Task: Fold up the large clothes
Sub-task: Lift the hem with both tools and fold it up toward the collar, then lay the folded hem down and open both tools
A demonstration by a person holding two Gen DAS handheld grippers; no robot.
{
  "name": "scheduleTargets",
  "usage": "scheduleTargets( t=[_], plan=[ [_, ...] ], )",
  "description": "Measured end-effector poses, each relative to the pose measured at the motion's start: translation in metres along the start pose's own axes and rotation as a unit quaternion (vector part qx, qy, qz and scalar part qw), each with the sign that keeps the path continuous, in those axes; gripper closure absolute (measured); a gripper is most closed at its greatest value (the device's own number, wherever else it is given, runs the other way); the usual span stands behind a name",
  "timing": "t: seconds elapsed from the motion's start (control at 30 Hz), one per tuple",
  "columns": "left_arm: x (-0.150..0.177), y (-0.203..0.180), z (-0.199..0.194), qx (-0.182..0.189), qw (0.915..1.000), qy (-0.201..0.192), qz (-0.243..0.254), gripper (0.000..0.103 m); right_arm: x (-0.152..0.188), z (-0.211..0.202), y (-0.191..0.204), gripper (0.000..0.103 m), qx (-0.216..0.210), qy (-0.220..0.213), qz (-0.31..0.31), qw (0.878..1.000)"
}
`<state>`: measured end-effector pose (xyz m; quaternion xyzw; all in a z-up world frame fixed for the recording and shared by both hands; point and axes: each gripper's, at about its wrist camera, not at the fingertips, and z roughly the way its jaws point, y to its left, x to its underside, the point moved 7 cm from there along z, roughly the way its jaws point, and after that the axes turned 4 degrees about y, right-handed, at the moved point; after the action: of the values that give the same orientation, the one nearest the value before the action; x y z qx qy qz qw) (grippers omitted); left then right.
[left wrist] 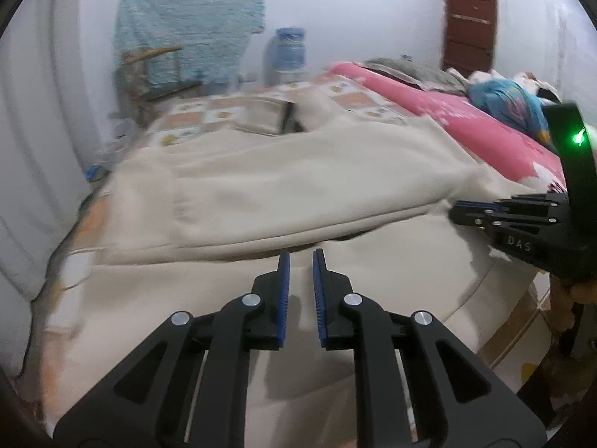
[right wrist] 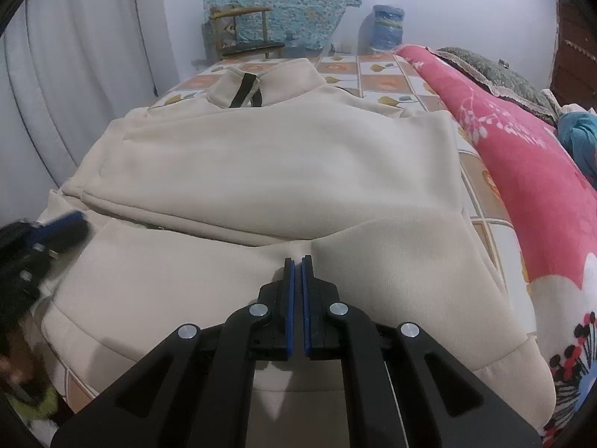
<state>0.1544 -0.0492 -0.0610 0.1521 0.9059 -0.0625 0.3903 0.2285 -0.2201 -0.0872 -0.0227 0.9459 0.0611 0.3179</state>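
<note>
A large cream jacket [right wrist: 283, 171] with a stand-up collar and a black zipper [right wrist: 244, 91] lies spread on the bed, one sleeve folded across its body. My right gripper [right wrist: 297, 258] is shut on a puckered fold of the jacket's near part. It also shows at the right edge of the left wrist view, where the right gripper [left wrist: 460, 209] has its tips at the cloth. My left gripper [left wrist: 300, 254] hovers over the jacket [left wrist: 283, 186] with a narrow gap between its blue pads and nothing pinched. In the right wrist view the left gripper [right wrist: 69, 224] appears blurred at the jacket's left edge.
The bed has a checked floral sheet [right wrist: 377, 71]. A pink flowered blanket [right wrist: 522, 164] and a blue garment [left wrist: 511, 100] lie along its right side. Beyond the bed stand a chair draped in blue cloth [right wrist: 242, 30], a water jug [right wrist: 388, 26] and a brown door [left wrist: 470, 22]. A white curtain [right wrist: 86, 67] hangs at the left.
</note>
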Motion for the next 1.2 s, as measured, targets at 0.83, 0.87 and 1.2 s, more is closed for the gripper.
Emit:
scheduleTargets(
  t=[0.83, 0.87, 1.2],
  plan=[
    [0.043, 0.136, -0.008, -0.075, 0.9879, 0.026, -0.133, 0.1, 0.018, -0.044, -0.166, 0.103, 0.158, 0.0, 0.162, 0.974],
    [0.043, 0.135, -0.009, -0.074, 0.9883, 0.027, -0.131, 0.1, 0.018, -0.054, -0.162, 0.103, 0.154, -0.008, 0.16, 0.975],
    [0.04, 0.105, -0.032, 0.031, 0.993, 0.022, -0.112, 0.068, 0.016, -0.07, -0.06, 0.097, 0.081, -0.013, 0.028, 0.996]
  ],
)
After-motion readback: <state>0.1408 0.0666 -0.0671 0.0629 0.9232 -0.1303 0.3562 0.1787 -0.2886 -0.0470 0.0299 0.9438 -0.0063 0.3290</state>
